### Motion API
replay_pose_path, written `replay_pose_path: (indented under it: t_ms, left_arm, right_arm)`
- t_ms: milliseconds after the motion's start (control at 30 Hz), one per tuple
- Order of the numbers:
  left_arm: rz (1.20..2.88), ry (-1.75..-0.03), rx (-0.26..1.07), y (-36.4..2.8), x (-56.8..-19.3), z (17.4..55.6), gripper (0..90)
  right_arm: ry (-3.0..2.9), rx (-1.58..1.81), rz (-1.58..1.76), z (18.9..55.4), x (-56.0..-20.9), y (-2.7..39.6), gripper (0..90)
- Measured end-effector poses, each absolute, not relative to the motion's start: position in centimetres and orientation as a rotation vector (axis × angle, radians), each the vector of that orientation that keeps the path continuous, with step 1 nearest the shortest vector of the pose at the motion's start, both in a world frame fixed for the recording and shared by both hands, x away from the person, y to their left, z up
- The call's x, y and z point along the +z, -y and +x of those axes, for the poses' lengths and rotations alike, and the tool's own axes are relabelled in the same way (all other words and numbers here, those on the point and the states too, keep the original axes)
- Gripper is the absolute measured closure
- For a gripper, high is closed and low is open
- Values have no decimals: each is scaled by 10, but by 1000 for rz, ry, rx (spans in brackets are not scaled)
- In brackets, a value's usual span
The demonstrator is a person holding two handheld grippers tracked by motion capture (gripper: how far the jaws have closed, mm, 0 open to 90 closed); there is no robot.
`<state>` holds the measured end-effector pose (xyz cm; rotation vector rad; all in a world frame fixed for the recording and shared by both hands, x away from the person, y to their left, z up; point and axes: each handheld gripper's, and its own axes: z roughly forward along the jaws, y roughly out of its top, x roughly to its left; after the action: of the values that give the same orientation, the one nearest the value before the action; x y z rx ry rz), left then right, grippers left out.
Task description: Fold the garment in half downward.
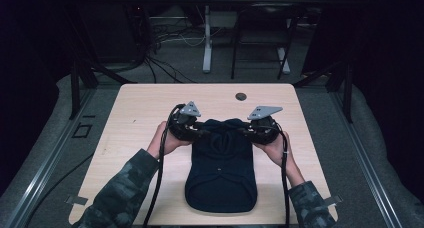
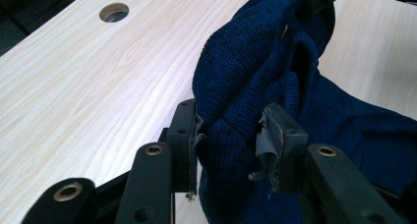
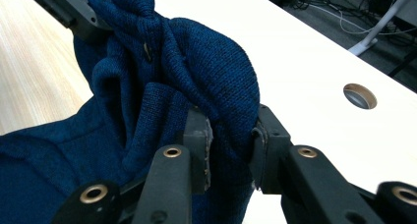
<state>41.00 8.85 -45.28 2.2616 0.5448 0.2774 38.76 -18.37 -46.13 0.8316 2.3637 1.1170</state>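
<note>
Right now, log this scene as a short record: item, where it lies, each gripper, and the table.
item: dark blue knitted garment
position: lying on the table, far edge bunched and lifted
left gripper: shut on the garment's far edge, left side
right gripper: shut on the garment's far edge, right side
table: light wood, round hole near the far edge

A lab: bare wooden table inside black frame rails, cables strewn across the floor.

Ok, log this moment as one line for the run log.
left gripper: shut on blue knit garment | right gripper: shut on its far edge | far edge bunched, raised | rest on table
</note>
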Motion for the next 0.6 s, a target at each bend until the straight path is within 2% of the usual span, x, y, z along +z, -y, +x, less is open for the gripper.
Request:
replay_pose_path:
  t_ms: [167, 600]
  left_arm:
    - [2239, -517, 305, -89, -454, 402, 677]
    - [2181, -493, 381, -89, -449, 389, 693]
  right_arm:
    - [-2356, 1127, 809, 379, -462, 187, 718]
    - [-2255, 1133, 732, 363, -463, 188, 721]
